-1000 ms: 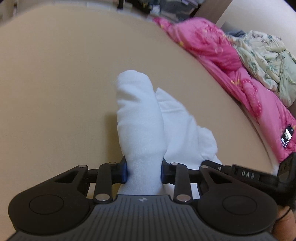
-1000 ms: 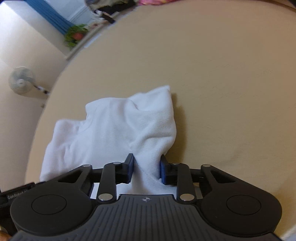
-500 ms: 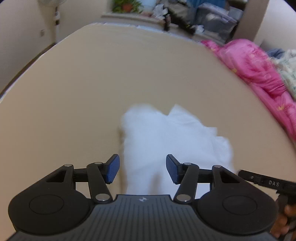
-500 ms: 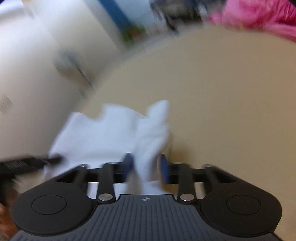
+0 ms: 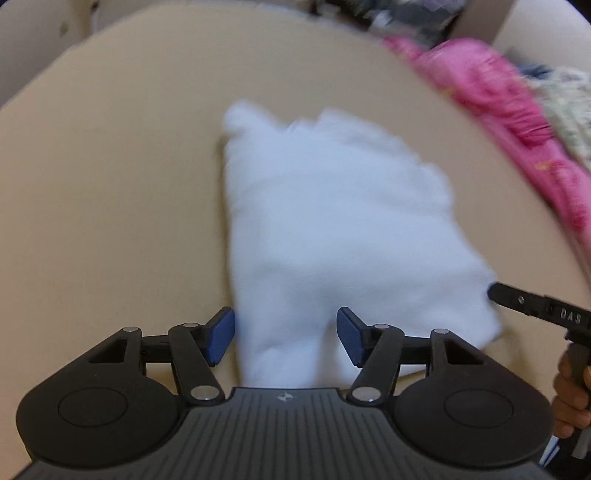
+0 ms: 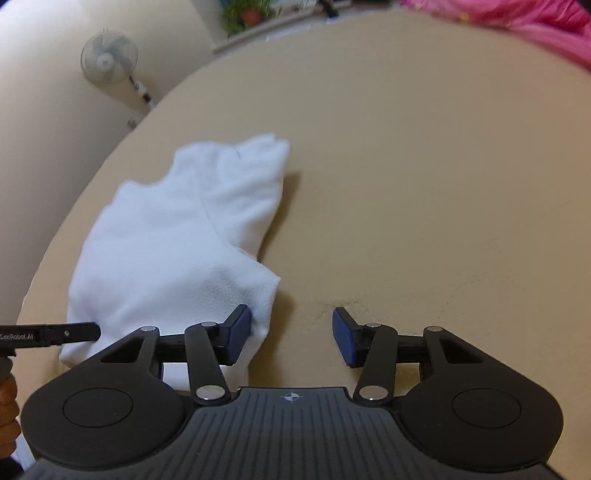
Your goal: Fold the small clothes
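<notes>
A small white garment lies folded and flat on the beige surface. My left gripper stands over its near end. The jaws are opening, the cloth lies between the blue pads, and neither pad presses on it. In the right wrist view the same garment sits to the left. My right gripper is beside its near corner with jaws opening. The left pad is at the cloth's edge and only bare surface shows between the pads. One of the right gripper's fingers shows at the garment's right edge.
A pink blanket and a pale patterned cloth are heaped at the far right. A fan and a potted plant stand beyond the surface's far edge. A person's hand holds the right gripper.
Both grippers have let go of the white garment and drawn back from it. The raised folds they held have dropped, and the garment now lies flat.
</notes>
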Tool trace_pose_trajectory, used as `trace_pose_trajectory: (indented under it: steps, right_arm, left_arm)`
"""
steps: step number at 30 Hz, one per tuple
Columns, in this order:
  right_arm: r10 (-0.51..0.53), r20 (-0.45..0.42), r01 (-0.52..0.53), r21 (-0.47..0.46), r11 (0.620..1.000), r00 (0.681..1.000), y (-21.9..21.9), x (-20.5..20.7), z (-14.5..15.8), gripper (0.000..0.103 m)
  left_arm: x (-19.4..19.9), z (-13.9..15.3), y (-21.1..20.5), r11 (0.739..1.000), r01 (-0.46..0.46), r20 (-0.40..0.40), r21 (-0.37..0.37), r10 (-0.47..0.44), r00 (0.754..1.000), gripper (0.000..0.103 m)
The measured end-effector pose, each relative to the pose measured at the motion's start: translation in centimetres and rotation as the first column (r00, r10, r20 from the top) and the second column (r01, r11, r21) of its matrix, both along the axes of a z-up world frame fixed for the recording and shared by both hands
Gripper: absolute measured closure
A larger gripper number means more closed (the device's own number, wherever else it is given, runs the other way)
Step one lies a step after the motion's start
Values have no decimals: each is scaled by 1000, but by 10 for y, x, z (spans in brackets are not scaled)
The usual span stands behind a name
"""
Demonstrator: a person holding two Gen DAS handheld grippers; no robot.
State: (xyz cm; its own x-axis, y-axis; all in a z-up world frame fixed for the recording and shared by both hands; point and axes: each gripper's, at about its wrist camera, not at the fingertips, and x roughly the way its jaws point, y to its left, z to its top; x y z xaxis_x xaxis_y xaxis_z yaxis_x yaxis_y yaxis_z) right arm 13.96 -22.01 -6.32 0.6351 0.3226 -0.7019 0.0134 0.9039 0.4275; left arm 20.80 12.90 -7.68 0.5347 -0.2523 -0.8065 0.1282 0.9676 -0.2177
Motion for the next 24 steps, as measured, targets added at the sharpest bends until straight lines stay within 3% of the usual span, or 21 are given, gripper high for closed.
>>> trace_pose_trajectory:
  steps: [2,3,5,6,8,10,12,15,20,24]
  right_arm:
    - [26,60,-30,52,998,998,-1,-14,7,50]
    - [50,43,-51,32,998,998,4,-13,7,47]
    - [106,-85,-113,-86,990,991,16,-12,-7,46]
    - [110,-128,-130,-158,979,986,21,-13,-11,46]
    - [69,-102,-88,-193,977,992,19,-25,2,46]
    - [32,-65,-44,-186,982,997,11,-39,20,46]
    - [31,2,-30,-224,974,1000,5,-58,41,45]
    - [38,72,-19,-256,967,997,-5,-75,63,40]
    - [-21,140,47,-192,980,990,-6,-114,86,28]
    - [-49,153,71,-142,987,987,8,-132,86,19]
  left_arm:
    - [-4,1,-2,999,13,12,30,-14,1000,35]
    - [-4,-4,-4,999,9,-14,54,-8,1000,35]
    - [-1,-18,-4,995,-11,-109,98,21,994,31]
    - [-4,-17,-1,995,-20,-114,94,31,993,31]
    - [-16,0,-2,990,-40,-88,133,52,995,32]
    - [-38,23,-2,986,-41,-13,159,44,999,28]
    - [-65,43,-4,981,-55,65,188,44,997,16]
    - [-106,68,-5,974,-95,157,205,63,986,15]
    - [-151,82,-23,971,-129,191,203,90,978,14]
    - [-169,82,-39,965,-161,191,208,121,974,14]
